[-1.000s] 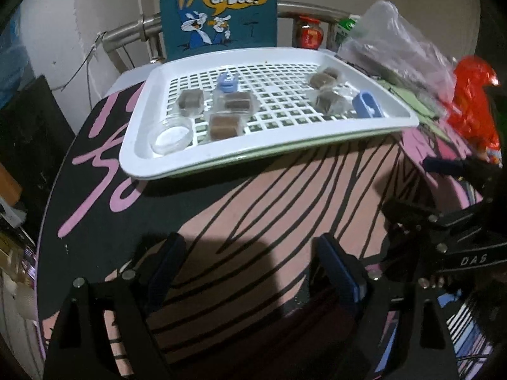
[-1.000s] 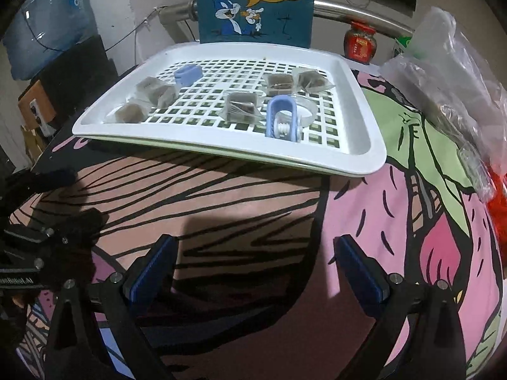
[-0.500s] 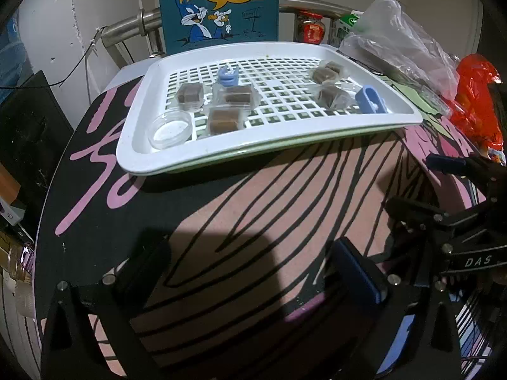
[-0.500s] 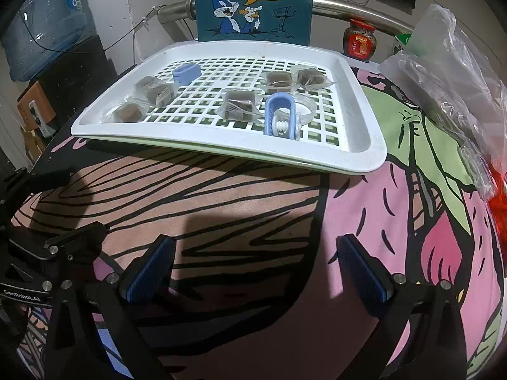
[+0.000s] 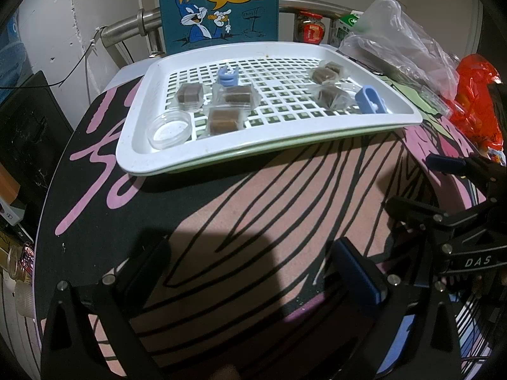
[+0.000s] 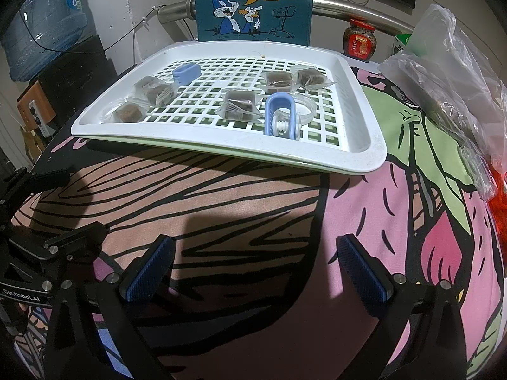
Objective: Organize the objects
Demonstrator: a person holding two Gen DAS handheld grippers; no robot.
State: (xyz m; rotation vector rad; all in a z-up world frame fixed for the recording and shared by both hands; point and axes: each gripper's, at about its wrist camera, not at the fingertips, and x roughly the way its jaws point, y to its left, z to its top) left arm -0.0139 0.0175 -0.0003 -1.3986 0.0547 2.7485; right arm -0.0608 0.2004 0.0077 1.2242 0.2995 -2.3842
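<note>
A white slotted tray [image 5: 136, 145] [image 6: 361, 145] sits at the back of the patterned table. On it lie several wrapped brown cubes [image 5: 223, 120] [image 6: 239, 104], a clear round dish [image 5: 169, 128] [image 6: 302, 104], a blue roller clip [image 5: 369, 98] [image 6: 282, 117] and a second blue clip [image 5: 227, 76] [image 6: 186, 72]. My left gripper [image 5: 253, 269] is open and empty over the near table. My right gripper [image 6: 256, 269] is open and empty too, to its right [image 5: 443, 212]. Both are well short of the tray.
A cartoon rabbit sign [image 5: 218, 6] stands behind the tray. A clear plastic bag [image 6: 443, 72], a red jar [image 6: 361, 39] and an orange-red wrapper [image 5: 478, 101] lie at the right. A water jug [image 6: 41, 22] stands at far left.
Both grippers have drawn back a little and risen; the tray looks slightly farther away. The jaws have opened a bit wider. Nothing on the tray moved.
</note>
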